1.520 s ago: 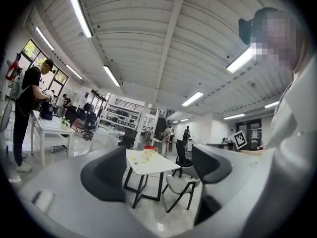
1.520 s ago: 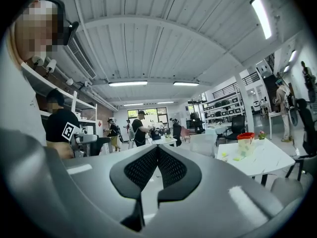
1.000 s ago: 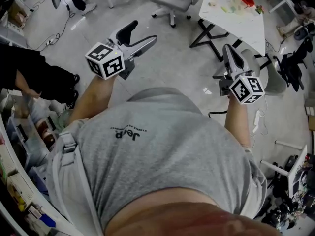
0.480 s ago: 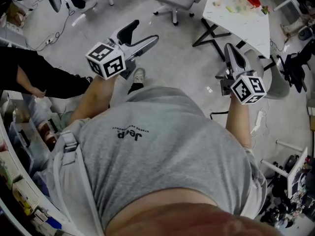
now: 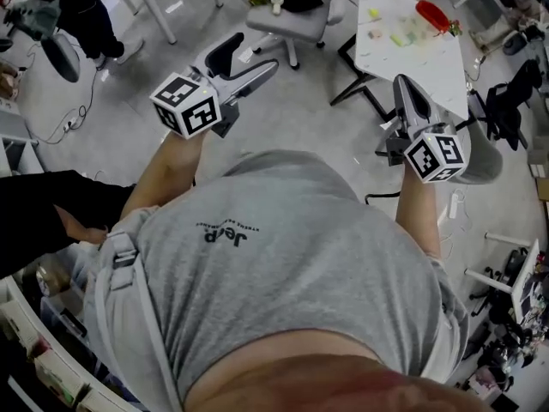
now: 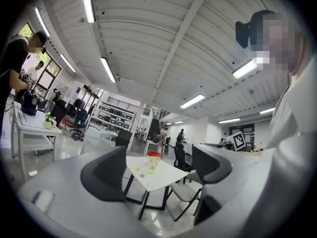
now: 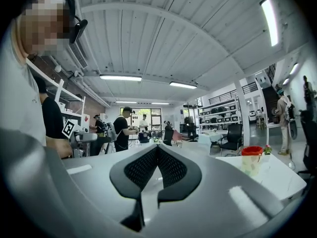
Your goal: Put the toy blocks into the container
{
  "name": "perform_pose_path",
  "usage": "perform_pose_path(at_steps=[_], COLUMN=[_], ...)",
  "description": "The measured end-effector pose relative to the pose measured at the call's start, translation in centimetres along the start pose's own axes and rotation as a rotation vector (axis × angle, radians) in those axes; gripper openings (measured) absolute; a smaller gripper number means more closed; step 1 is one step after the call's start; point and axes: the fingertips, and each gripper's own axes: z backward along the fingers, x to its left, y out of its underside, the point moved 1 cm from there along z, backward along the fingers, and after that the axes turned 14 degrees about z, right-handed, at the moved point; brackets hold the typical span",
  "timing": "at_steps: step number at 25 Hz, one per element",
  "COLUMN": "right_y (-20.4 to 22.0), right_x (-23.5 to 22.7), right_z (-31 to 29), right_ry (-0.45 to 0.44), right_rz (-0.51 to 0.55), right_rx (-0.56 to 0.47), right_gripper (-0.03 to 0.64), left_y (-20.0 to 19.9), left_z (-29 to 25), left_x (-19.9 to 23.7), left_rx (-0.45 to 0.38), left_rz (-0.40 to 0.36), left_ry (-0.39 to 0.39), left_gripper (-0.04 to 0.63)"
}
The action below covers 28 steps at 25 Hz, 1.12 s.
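The toy blocks [image 5: 397, 36] are small colored bits on the white desk [image 5: 412, 71] in the upper right of the frame. The container [image 5: 431, 13], a cup with a red top, stands beside them. Both are far from the person. A chair [image 5: 296, 7] stands near the desk, so I think the person could bump it, or knock the tiny blocks off. The left gripper [image 5: 255, 52] is spread wide and holds nothing. The right gripper [image 5: 403, 88] is squeezed together, with nothing in it.
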Motion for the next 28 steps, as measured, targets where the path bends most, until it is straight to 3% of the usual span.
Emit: perform_pose_path(at_steps=[7,18,28], right_y=[-1.2,0.4,4.7], right_x=[0.3,-1.9,-12.8], right_z=[-11.6,-21.8,-31.0], right_ry=[0.045,0.004,-0.067], right_rz=[-0.003,-0.016,-0.048], right_rx=[0.003,0.027,-0.003], right_gripper=[0.004,0.005,0.004], left_y=[-7.2,-10.3,-11.0], left_z=[-1.5,-5.6,-16.2], left_x=[10.4,18.2,24.3], left_rx=[0.013,0.031,0.031], left_rz=[-0.029,-0.017,-0.035], left_ry=[0.027,0.017,-0.058], left_gripper=[0.443,0.443,0.443])
